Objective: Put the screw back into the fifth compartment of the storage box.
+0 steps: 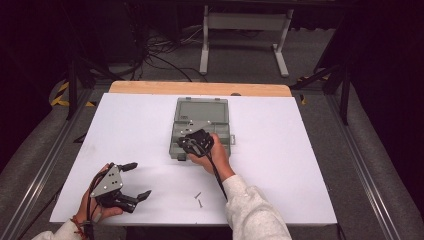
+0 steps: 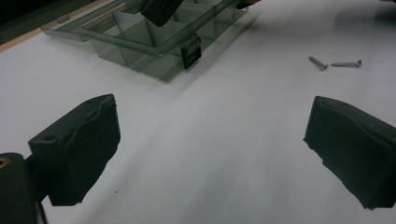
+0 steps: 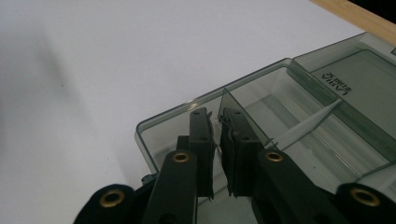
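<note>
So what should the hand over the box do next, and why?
Probably lift the right gripper out of the organizer box and head for the two screws lying loose on the white table. Its jaws stand barely apart inside a corner compartment, with something thin, hard to make out, between them, while the left gripper waits open.

My right gripper (image 1: pixel 186 145) sits over the open compartment box (image 1: pixel 200 126); my left gripper (image 1: pixel 131 180) rests wide apart near two screws (image 1: pixel 199 199).
</note>
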The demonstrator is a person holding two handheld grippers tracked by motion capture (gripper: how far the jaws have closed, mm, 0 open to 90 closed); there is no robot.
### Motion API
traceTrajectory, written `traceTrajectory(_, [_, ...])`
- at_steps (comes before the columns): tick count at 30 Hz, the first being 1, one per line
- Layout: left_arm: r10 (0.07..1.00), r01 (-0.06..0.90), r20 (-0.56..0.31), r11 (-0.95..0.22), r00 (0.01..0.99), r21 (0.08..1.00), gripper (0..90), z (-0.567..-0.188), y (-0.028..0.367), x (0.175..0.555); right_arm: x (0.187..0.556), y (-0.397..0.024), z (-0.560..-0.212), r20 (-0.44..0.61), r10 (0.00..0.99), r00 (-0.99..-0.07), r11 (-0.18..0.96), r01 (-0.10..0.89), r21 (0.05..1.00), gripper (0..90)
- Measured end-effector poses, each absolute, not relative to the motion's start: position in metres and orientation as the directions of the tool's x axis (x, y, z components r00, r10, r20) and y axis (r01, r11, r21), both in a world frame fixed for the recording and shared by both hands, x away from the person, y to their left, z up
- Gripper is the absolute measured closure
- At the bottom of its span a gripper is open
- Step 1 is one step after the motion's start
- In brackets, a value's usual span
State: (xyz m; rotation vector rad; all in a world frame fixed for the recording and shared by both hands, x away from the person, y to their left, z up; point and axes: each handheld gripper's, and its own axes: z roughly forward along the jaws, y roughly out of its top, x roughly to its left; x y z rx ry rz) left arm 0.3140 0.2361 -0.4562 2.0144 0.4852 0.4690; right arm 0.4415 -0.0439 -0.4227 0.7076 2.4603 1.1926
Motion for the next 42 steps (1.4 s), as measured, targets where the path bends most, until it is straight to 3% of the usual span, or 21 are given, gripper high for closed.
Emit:
traceTrajectory(11, [0.516, 0.139, 0.132, -0.454, 0.847, 0.88, 4.0, -0.456, 0.233, 0.315, 0.403, -0.074, -0.409, -0.102, 0.551, -0.828, 0.503, 0.232, 0.833, 70.8])
traceTrajectory(17, [0.517, 0.14, 0.134, -0.457, 0.845, 0.878, 4.2, -0.456, 0.233, 0.314, 0.376, -0.091, -0.412, -0.129, 0.518, -0.846, 0.524, 0.194, 0.829, 70.2])
traceTrajectory(24, [0.516, 0.146, 0.126, -0.454, 0.847, 0.879, 3.9, -0.456, 0.234, 0.314, 0.349, -0.1, -0.416, -0.131, 0.494, -0.86, 0.54, 0.185, 0.821, 56.9])
traceTrajectory(29, [0.516, 0.141, 0.131, -0.454, 0.846, 0.88, 3.8, -0.456, 0.234, 0.314, 0.334, -0.108, -0.419, -0.135, 0.475, -0.87, 0.55, 0.173, 0.817, 40.3])
traceTrajectory(42, [0.528, 0.145, 0.134, -0.454, 0.838, 0.879, 2.4, -0.456, 0.233, 0.314, 0.306, -0.125, -0.437, -0.118, 0.489, -0.865, 0.589, 0.227, 0.775, 20.5])
